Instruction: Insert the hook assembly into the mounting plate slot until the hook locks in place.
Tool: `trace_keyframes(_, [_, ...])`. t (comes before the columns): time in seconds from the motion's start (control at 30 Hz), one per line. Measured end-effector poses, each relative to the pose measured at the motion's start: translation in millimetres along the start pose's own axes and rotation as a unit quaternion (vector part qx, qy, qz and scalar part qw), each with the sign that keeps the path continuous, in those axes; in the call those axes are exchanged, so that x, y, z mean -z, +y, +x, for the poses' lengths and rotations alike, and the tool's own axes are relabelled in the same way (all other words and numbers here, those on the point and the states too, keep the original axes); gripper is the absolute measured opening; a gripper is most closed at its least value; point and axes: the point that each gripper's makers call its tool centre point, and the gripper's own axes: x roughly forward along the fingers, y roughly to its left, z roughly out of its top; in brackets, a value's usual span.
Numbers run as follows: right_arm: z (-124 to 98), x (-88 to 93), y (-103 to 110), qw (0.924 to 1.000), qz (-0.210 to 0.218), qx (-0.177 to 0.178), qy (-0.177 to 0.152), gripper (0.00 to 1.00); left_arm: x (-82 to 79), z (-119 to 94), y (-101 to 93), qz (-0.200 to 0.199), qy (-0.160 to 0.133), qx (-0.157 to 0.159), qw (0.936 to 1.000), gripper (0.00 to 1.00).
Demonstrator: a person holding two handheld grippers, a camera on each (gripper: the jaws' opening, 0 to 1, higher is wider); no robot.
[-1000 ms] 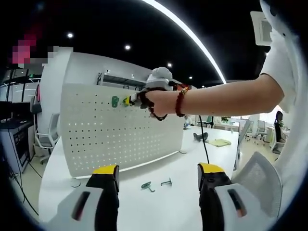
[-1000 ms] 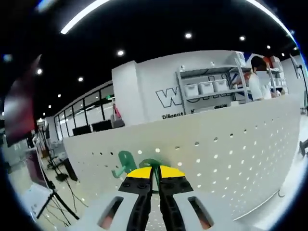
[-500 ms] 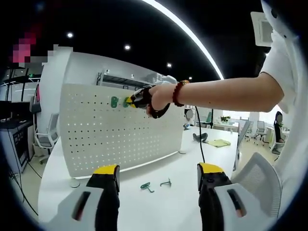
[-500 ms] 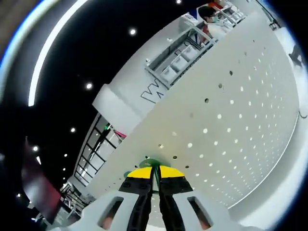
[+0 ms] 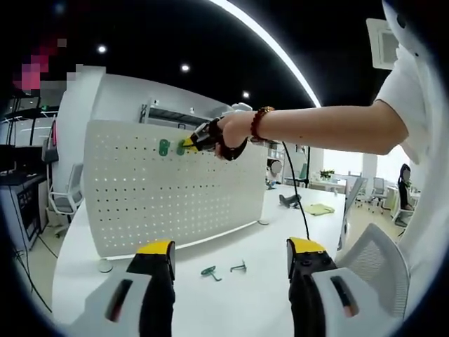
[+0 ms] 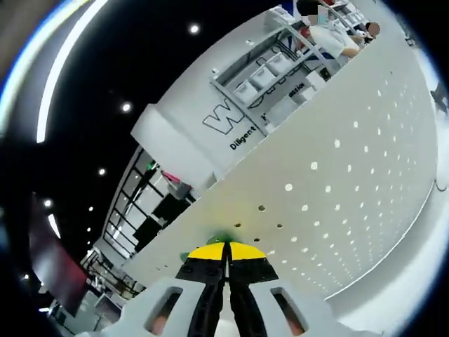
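Now my right gripper [image 5: 188, 145], jaws clamped on the green hook [image 5: 180, 147], presses it near the pegboard's [image 5: 161, 189] top edge; my left gripper [image 5: 228, 258] waits open. Tilting could jam it.

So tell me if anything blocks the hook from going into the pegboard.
Nothing visible does. The right gripper holds the green hook right at the white pegboard, beside another green hook already mounted, which sits to one side, not in the path.

Office chair [image 5: 69, 199] beside the white table [image 5: 231, 295]; shelf with bins [image 6: 270, 67] behind.
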Motion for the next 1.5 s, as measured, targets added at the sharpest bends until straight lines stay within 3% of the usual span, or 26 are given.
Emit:
trace_keyframes(0.07, [-2.6, 1.3, 1.0, 0.9998, 0.019, 0.001, -0.001, 0.00, 0.3, 1.0, -1.2, 0.000, 0.001, 0.002, 1.0000, 0.66])
trace_keyframes(0.17, [-3.7, -0.1, 2.8, 0.9997, -0.025, -0.002, -0.009, 0.00, -0.6, 2.5, -2.7, 0.000, 0.001, 0.005, 1.0000, 0.66])
trace_keyframes(0.27, [-3.3, 0.5, 7.5, 0.9998, -0.012, -0.012, -0.012, 0.00, -0.7, 3.6, -3.7, 0.001, 0.002, 0.009, 1.0000, 0.66])
trace_keyframes(0.43, [-0.4, -3.2, 9.5, 0.9975, -0.065, 0.003, -0.027, 0.00, -0.8, 2.9, -1.8, 0.001, 0.002, 0.007, 1.0000, 0.66])
trace_keyframes(0.53, [0.5, -3.4, 8.4, 0.9979, -0.059, -0.001, -0.027, 0.00, -1.4, 0.7, -0.2, 0.000, 0.000, 0.004, 1.0000, 0.65])
trace_keyframes(0.67, [0.6, -3.3, 10.8, 0.9956, -0.090, -0.003, -0.028, 0.00, 1.0, 0.8, 0.3, -0.004, 0.002, 0.004, 1.0000, 0.65])
trace_keyframes(0.7, [3.1, -5.3, 16.7, 0.9921, -0.119, -0.021, -0.034, 0.00, 0.8, 1.4, -0.5, -0.003, 0.003, 0.005, 1.0000, 0.65])
trace_keyframes(0.77, [4.5, -0.8, 15.6, 0.9889, -0.147, -0.007, -0.019, 0.00, -0.3, 2.3, -1.6, -0.004, 0.001, 0.006, 1.0000, 0.65])
trace_keyframes(0.8, [6.2, -6.8, 15.1, 0.9803, -0.195, 0.002, -0.034, 0.00, -0.9, 2.8, -2.3, -0.003, 0.001, 0.008, 1.0000, 0.65])
trace_keyframes(0.83, [7.2, -5.8, 16.7, 0.9787, -0.203, 0.000, -0.030, 0.00, -1.1, 2.8, -2.3, -0.002, 0.001, 0.007, 1.0000, 0.65])
trace_keyframes(0.87, [8.2, -2.5, 21.0, 0.9803, -0.195, -0.006, -0.030, 0.00, -1.1, 2.4, -1.9, -0.001, 0.002, 0.007, 1.0000, 0.65])
trace_keyframes(0.97, [7.7, -1.8, 15.8, 0.9737, -0.225, 0.000, -0.033, 0.00, -1.1, 0.3, 0.4, -0.004, 0.001, 0.003, 1.0000, 0.65])
trace_keyframes(1.07, [6.5, -2.9, 16.1, 0.9760, -0.213, -0.006, -0.043, 0.00, 0.5, -0.7, 2.3, -0.004, 0.003, -0.001, 1.0000, 0.65])
trace_keyframes(1.3, [7.7, -3.1, 20.0, 0.9642, -0.263, -0.013, -0.036, 0.00, -0.2, 1.2, 1.1, -0.006, 0.001, 0.001, 1.0000, 0.65])
trace_keyframes(1.5, [5.8, 0.0, 22.5, 0.9606, -0.275, -0.018, -0.037, 0.06, -0.2, 3.4, 1.6, -0.006, 0.001, 0.003, 1.0000, 0.65])
